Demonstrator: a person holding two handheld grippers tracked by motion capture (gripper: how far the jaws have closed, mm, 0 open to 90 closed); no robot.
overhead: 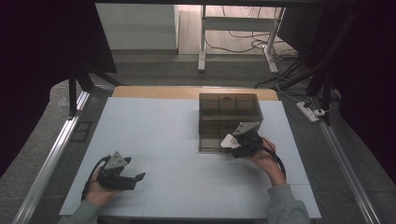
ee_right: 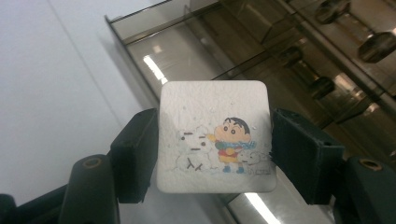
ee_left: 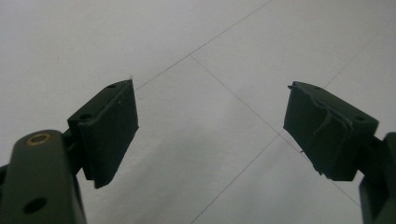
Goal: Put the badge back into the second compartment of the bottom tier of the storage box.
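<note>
A white square coaster [ee_right: 215, 135] with a cartoon child and snowman printed on it is clamped between the pads of my right gripper [ee_right: 214, 149]. In the high view that right gripper [overhead: 236, 142] holds the coaster [overhead: 229, 140] at the near edge of a smoky transparent box [overhead: 212, 109] with inner dividers. The box's open compartments [ee_right: 196, 51] lie just beyond the coaster. My left gripper [overhead: 135, 178] rests low over the mat at the front left, its jaws wide apart. Nothing lies between its pads [ee_left: 114, 126].
A pale grey mat [overhead: 154, 135] covers the table, with a wooden strip [overhead: 154, 91] along its far edge. Metal rails [overhead: 51, 154] run down both sides. Cables and a power strip [overhead: 308, 111] lie on the floor at the right.
</note>
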